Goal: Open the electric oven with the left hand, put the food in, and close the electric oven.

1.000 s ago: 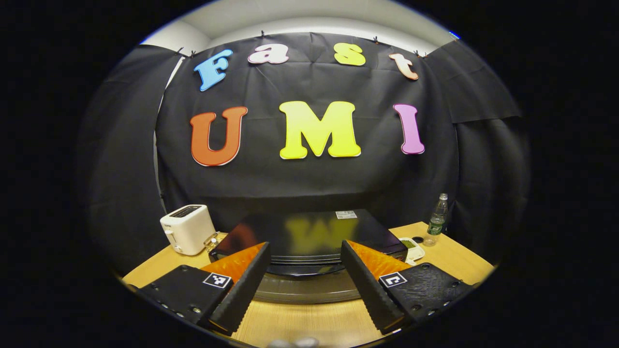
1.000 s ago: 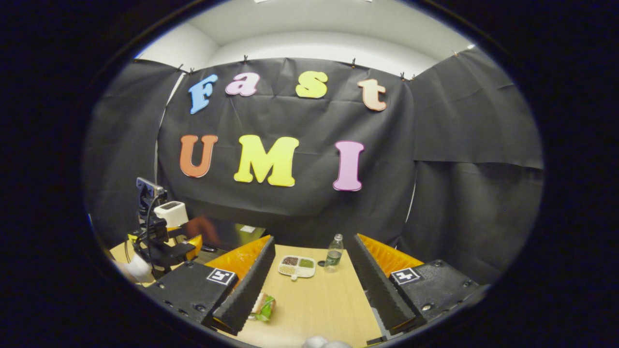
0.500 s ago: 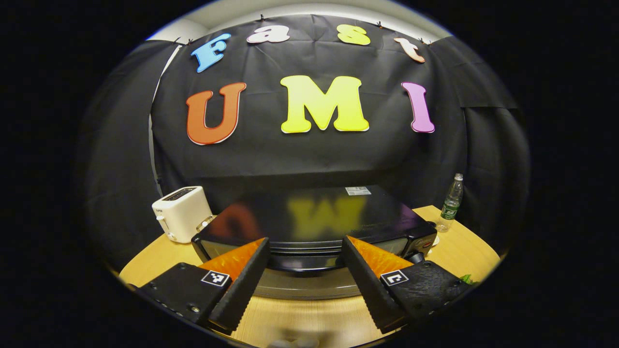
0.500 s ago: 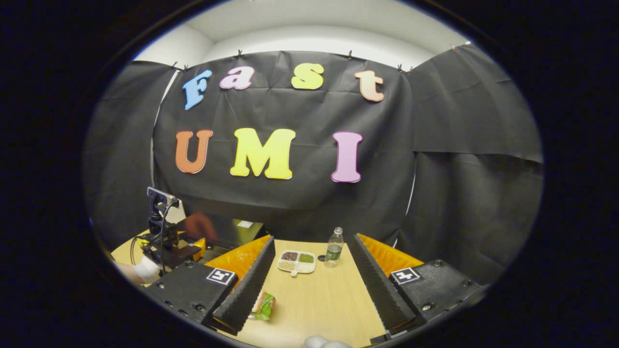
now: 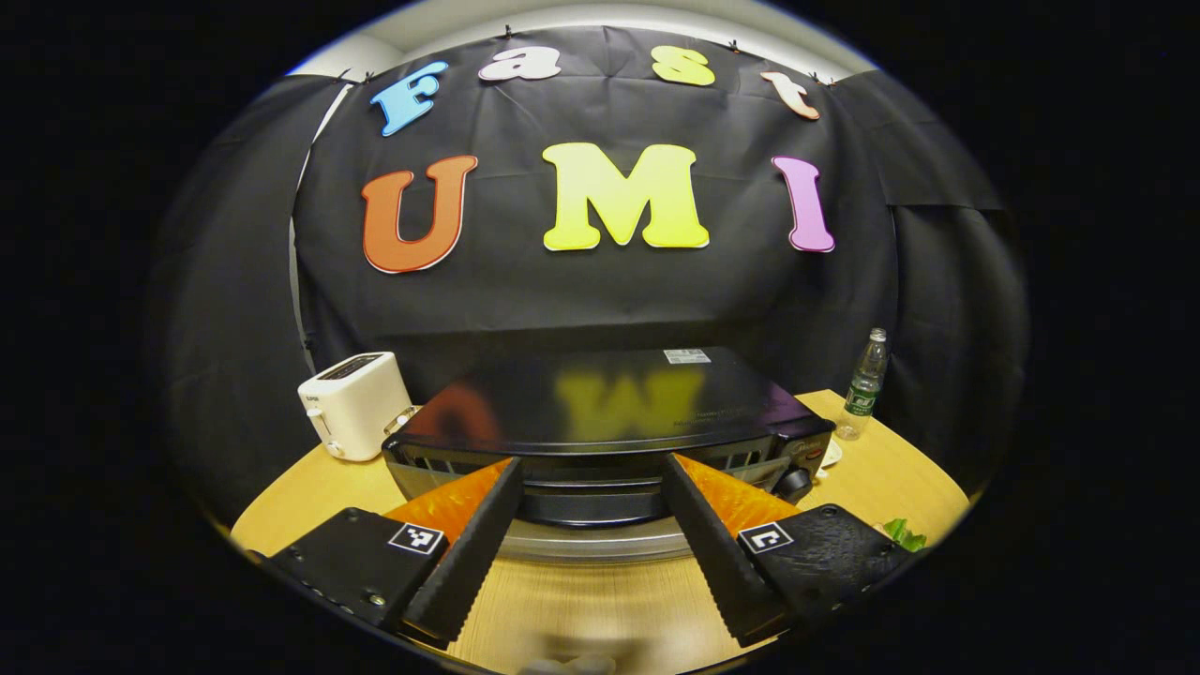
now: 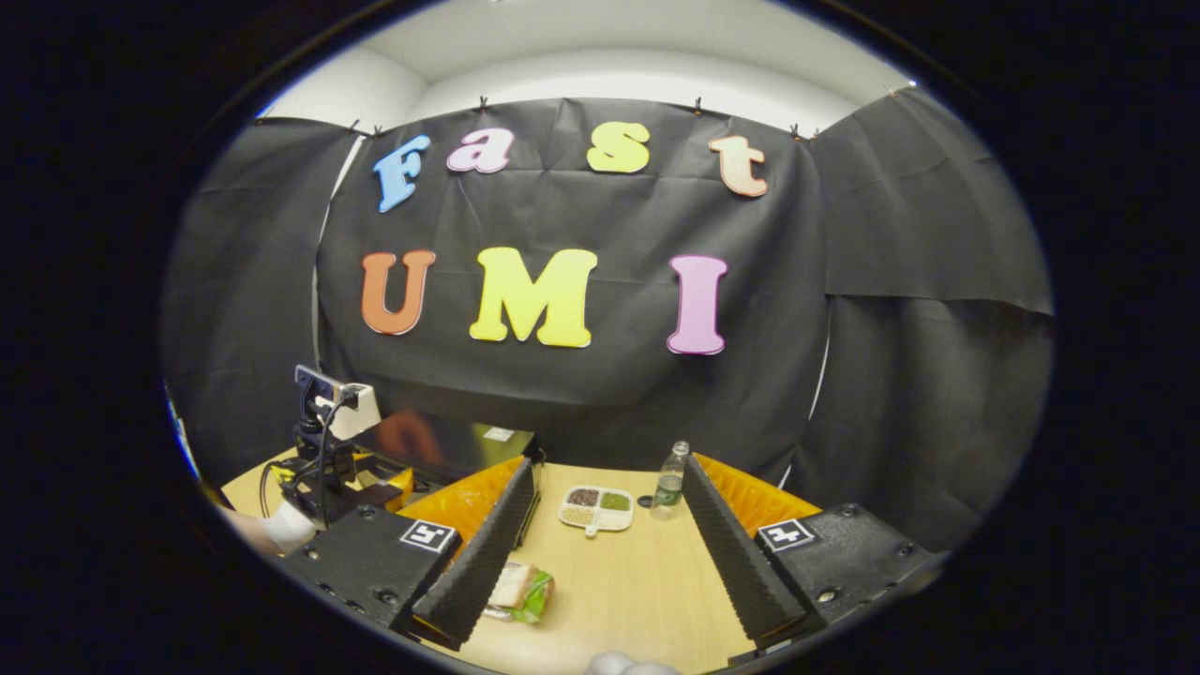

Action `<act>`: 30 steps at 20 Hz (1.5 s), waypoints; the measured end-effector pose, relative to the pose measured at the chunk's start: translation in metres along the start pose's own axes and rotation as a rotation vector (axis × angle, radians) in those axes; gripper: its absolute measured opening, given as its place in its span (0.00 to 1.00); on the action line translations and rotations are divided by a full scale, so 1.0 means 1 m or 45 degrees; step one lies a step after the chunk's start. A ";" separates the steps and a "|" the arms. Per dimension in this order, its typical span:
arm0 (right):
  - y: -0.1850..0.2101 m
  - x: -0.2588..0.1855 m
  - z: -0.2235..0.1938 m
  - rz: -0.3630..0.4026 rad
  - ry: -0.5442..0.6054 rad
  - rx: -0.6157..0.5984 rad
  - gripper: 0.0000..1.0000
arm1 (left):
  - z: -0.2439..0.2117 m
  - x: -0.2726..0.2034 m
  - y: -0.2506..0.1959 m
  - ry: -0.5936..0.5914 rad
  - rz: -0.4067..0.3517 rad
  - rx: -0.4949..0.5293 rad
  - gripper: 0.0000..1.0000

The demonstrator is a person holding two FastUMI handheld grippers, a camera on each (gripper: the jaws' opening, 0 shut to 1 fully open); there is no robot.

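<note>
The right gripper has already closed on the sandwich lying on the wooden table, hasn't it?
Not quite. In the right gripper view the right gripper is open, its fingers spread wide and touching nothing. The sandwich does lie on the wooden table, just beside the inner edge of the view's left finger, ungripped.

Dim booth, light from overhead toward 12 o'clock. Glossy electric oven [image 5: 600, 403] top mirrors yellow wall colour. Fisheye bends edges strongly. Worktop [image 5: 581, 609] near 6 o'clock blurred; centre sharp.
</note>
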State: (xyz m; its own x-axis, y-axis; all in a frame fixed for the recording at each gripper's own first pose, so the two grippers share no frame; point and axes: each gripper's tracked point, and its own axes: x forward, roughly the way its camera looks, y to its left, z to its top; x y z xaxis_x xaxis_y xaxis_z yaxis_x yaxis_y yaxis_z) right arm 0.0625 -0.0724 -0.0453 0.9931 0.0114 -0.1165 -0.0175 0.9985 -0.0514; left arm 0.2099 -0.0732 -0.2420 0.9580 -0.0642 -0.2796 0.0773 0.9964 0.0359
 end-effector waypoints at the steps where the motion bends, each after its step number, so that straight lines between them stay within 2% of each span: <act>1: 0.002 -0.001 -0.001 0.005 -0.001 0.006 0.97 | -0.003 -0.006 0.000 0.003 0.000 -0.002 0.99; 2: 0.003 -0.002 -0.003 0.008 -0.002 0.006 1.00 | -0.008 -0.013 -0.002 0.008 -0.001 -0.003 0.99; 3: 0.005 -0.003 -0.003 0.015 -0.001 0.005 0.97 | -0.011 -0.019 -0.001 0.015 -0.002 -0.002 0.99; 9: 0.011 -0.018 -0.013 0.026 0.011 -0.017 0.97 | -0.051 -0.047 -0.002 0.074 -0.016 -0.011 0.98; 10: 0.012 -0.021 -0.016 0.029 0.017 -0.020 1.00 | -0.060 -0.054 -0.001 0.102 -0.022 -0.009 0.99; 14: 0.014 -0.030 -0.027 0.032 0.038 -0.032 0.97 | -0.083 -0.070 -0.002 0.149 -0.019 -0.017 0.98; 15: 0.014 -0.032 -0.029 0.032 0.046 -0.035 1.00 | -0.089 -0.072 -0.003 0.160 -0.019 -0.014 0.98; 20: 0.012 -0.036 -0.046 0.028 0.084 -0.027 1.00 | -0.122 -0.081 -0.003 0.234 -0.025 -0.008 0.98; 21: 0.011 -0.037 -0.050 0.025 0.094 -0.028 0.97 | -0.128 -0.083 -0.003 0.256 -0.027 -0.008 0.98; 27: 0.009 -0.035 -0.061 0.028 0.124 -0.034 1.00 | -0.167 -0.085 -0.003 0.361 -0.027 -0.013 0.96; 30: 0.007 -0.033 -0.068 0.031 0.142 -0.039 0.97 | -0.181 -0.086 -0.006 0.394 -0.026 -0.016 0.96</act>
State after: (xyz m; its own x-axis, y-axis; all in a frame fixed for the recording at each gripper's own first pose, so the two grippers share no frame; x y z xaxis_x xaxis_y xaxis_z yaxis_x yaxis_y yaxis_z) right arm 0.0213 -0.0695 -0.1090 0.9733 0.0282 -0.2280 -0.0469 0.9959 -0.0772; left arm 0.0765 -0.0637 -0.3919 0.8266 -0.0664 -0.5589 0.0904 0.9958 0.0155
